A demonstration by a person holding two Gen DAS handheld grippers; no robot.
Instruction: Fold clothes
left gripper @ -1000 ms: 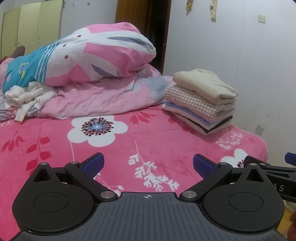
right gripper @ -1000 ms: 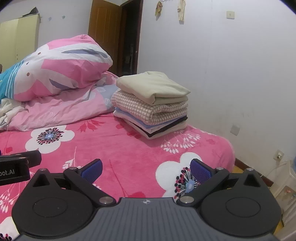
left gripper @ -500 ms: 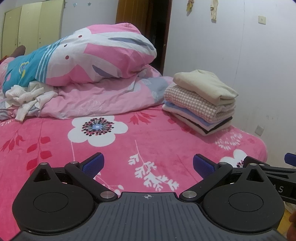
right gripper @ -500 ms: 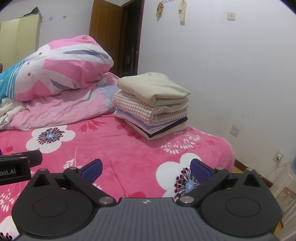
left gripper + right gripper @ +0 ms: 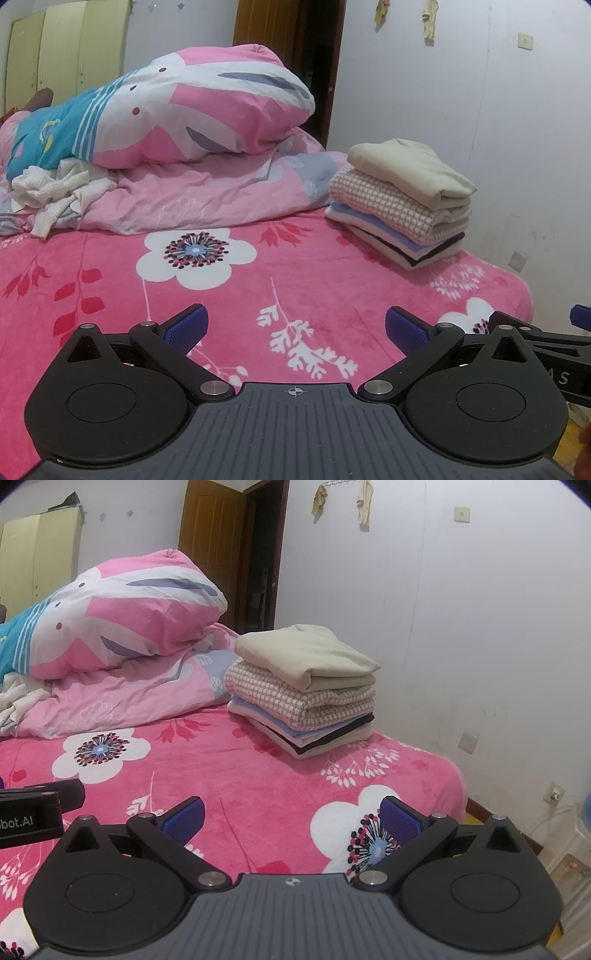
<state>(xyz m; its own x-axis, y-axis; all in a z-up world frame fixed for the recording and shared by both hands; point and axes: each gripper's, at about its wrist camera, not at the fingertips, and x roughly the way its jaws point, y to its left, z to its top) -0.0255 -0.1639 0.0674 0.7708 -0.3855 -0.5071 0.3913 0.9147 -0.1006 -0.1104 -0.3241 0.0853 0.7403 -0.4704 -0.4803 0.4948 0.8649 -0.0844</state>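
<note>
Two grippers, left gripper and right gripper, are being held spread apart, empty, over the bed; folded clothes are being kept stacked far right.

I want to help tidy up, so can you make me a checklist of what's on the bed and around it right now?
Surface: pink flowered blanket covers the bed, front part bare.
Job's things: stack of folded clothes near the wall, beige piece on top; crumpled white garment unfolded at far left.
Clutter: rolled pink duvet piled on a pink quilt.
Grippers: left tool open, holding nothing; right tool open, holding nothing; both above the blanket.
Cables: white cord from a wall socket by the floor.
Surroundings: white wall, brown door, yellow wardrobe, items hung high on the wall.
</note>
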